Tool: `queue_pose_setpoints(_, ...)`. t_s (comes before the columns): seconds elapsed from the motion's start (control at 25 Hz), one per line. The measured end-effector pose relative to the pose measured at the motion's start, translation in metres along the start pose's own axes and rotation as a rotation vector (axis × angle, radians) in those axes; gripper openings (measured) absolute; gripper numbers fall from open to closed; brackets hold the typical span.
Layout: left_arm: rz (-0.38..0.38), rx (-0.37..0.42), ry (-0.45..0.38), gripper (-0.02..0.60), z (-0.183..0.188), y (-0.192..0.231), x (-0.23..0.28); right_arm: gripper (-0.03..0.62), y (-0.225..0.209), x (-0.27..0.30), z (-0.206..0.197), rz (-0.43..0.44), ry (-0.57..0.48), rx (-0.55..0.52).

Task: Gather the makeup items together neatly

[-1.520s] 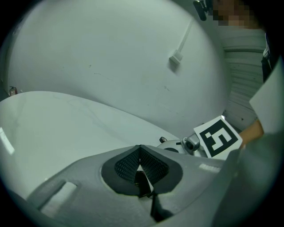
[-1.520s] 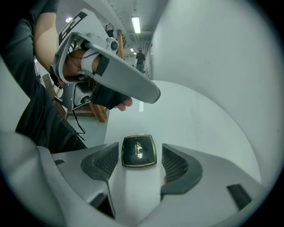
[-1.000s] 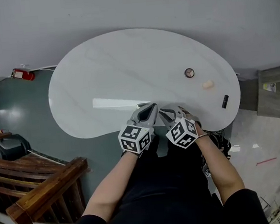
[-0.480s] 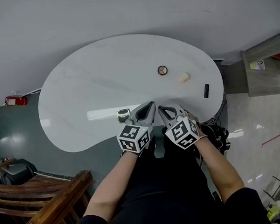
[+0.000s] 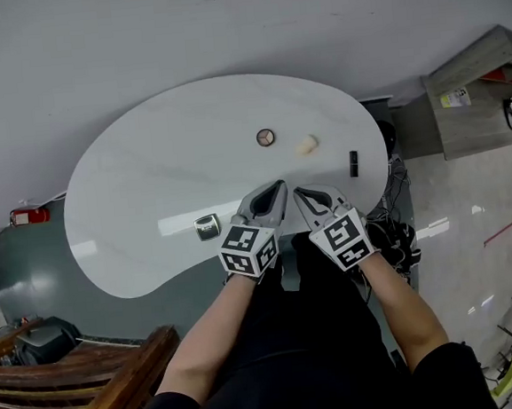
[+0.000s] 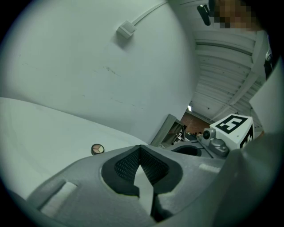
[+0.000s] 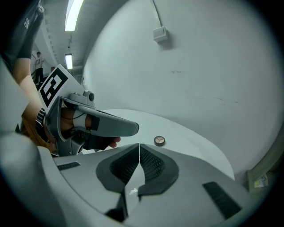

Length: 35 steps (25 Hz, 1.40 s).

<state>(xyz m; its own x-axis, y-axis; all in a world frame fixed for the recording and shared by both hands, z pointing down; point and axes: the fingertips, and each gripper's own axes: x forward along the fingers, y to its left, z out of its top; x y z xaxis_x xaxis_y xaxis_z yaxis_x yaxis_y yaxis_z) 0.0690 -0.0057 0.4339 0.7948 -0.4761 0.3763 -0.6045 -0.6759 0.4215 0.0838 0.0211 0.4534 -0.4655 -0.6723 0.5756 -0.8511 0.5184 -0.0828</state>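
A white kidney-shaped table [image 5: 164, 171] carries the makeup items. A round eyeshadow compact [image 5: 265, 137] lies toward the far side, with a beige sponge [image 5: 305, 144] just right of it and a black lipstick [image 5: 354, 163] near the right end. A silvery square compact [image 5: 208, 226] sits by the near edge. My left gripper [image 5: 278, 186] and right gripper [image 5: 298, 191] hover side by side over the near edge, both shut and empty. The round compact [image 6: 97, 149] shows in the left gripper view beyond the left gripper [image 6: 140, 146]. It also shows as the round compact [image 7: 159, 141] past the right gripper [image 7: 140, 144].
A bare white wall stands behind the table, with a socket box [image 6: 126, 29] on it. A grey cabinet [image 5: 469, 91] stands at the right. Cables [image 5: 403, 231] hang under the table's right end. A wooden bench [image 5: 121, 389] and a red extinguisher [image 5: 21, 215] are at the left.
Both grippers have moved rightward along the table's near edge. The silvery compact, earlier half hidden by the left gripper, now lies in the open to its left. The right gripper has rolled.
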Motion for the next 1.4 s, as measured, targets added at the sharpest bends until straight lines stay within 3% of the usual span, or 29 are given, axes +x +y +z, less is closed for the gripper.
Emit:
queue_pose_setpoints(0.24,-0.054,0.019,0.035,0.009,-0.008,-0.028,0.041,0.018,-0.047,-0.022,-0.027,-0.093,0.016,0.077)
queue_pose_setpoints(0.8,-0.123,0.068,0.127,0.009,-0.036,-0.08,0.118,0.109,-0.143,-0.055,-0.104,-0.323,0.091,0.305)
queue_pose_setpoints(1.16,-0.108,0.069,0.183,0.009,-0.057,-0.078,0.14,0.135,-0.167,-0.034,-0.145,-0.336,0.163,0.458)
queue_pose_setpoints(1.4,-0.097,0.069,0.208,0.009,-0.066,-0.071,0.147,0.141,-0.172,-0.02,-0.162,-0.339,0.209,0.499)
